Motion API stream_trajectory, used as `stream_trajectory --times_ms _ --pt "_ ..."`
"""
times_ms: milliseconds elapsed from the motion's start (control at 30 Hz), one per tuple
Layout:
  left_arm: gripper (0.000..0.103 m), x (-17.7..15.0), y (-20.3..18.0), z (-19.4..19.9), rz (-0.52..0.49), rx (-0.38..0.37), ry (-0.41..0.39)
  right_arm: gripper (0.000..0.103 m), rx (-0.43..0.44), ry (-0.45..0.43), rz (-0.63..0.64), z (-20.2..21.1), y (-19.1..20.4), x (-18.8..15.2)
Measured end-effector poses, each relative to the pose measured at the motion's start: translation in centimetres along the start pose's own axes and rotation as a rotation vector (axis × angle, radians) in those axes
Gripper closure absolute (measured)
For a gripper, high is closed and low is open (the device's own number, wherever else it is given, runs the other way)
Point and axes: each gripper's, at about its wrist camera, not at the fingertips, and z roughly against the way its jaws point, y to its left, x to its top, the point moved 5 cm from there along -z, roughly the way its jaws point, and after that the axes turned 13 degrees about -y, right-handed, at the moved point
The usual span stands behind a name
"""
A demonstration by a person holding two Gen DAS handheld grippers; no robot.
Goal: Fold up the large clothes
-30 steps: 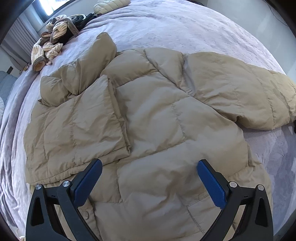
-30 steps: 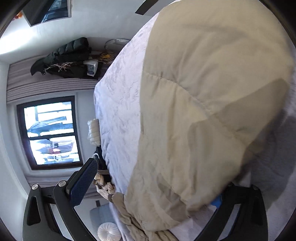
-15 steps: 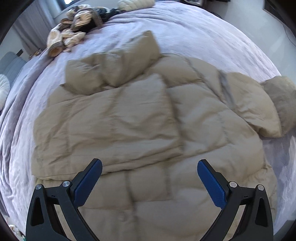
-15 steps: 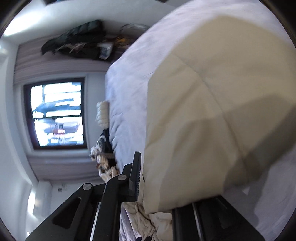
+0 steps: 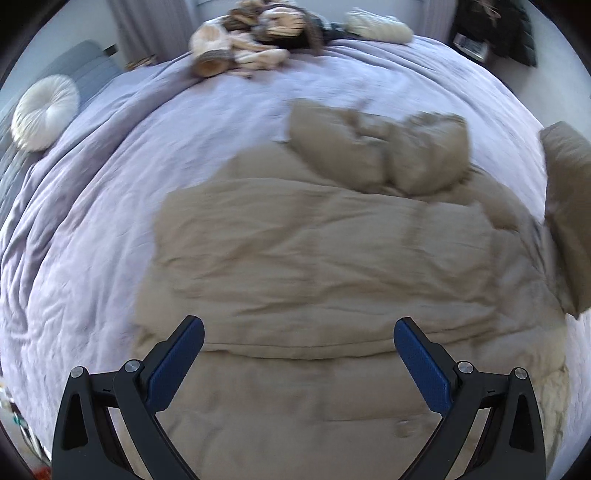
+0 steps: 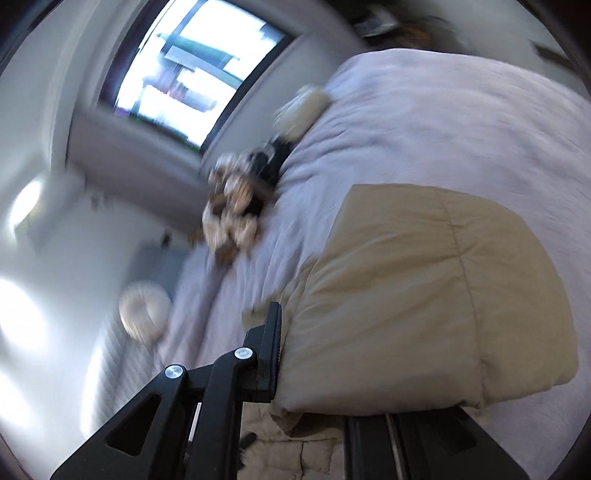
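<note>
A beige puffer jacket lies spread on the lilac bed, its collar bunched at the far side. My left gripper hovers open above the jacket's near hem, nothing between its blue pads. One jacket sleeve hangs lifted at the right edge of the left wrist view. In the right wrist view that same sleeve fills the lower right, and my right gripper is shut on its end, raised off the bed. Its right finger is mostly hidden by the padded fabric.
The lilac bedspread surrounds the jacket. A heap of tan and dark clothes sits at the far edge by the window. A round white cushion rests on a grey seat to the left. A dark coat hangs far right.
My right gripper closed on the sleeve, lifted it and rolled, so the room now appears less tilted. My left gripper swung sideways around the jacket, staying open over the hem.
</note>
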Motion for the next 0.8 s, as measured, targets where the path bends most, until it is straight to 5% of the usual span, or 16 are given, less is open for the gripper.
stream_trajectory --times_ms 233,400,533,567,600,633,667,800 --pt "0.0 -1.0 6.6 -1.0 0.084 0.062 -0.001 0.091 -0.056 0.192 0.205 -8.2 5.3 -9.9" --pt "0.0 -1.9 9.1 -2.3 0.108 0.079 0.019 0.091 -0.174 0.3 0.279 -12.0 3.6 -16.7" --pt "0.0 -2.2 9.4 -2.6 0.116 0.052 0.022 0.09 -0.252 0.341 0.242 -12.4 1.1 -19.0" --pt "0.0 -2.1 9.3 -2.6 0.117 0.041 0.018 0.085 -0.259 0.341 0.234 -12.2 0.9 -18.9" --pt "0.0 -2.0 9.1 -2.6 0.118 0.027 0.014 0.066 -0.263 0.34 0.224 -11.7 0.9 -18.7" --pt "0.0 -1.8 9.0 -2.5 0.12 0.015 0.011 0.037 -0.255 0.333 0.211 -11.0 1.2 -18.4" --pt "0.0 -1.6 8.8 -2.5 0.126 0.004 0.008 0.026 -0.243 0.316 0.199 -10.4 1.6 -17.9" --pt "0.0 -0.7 8.7 -2.8 0.158 -0.043 -0.004 0.022 -0.255 0.196 0.108 -6.0 1.1 -14.8"
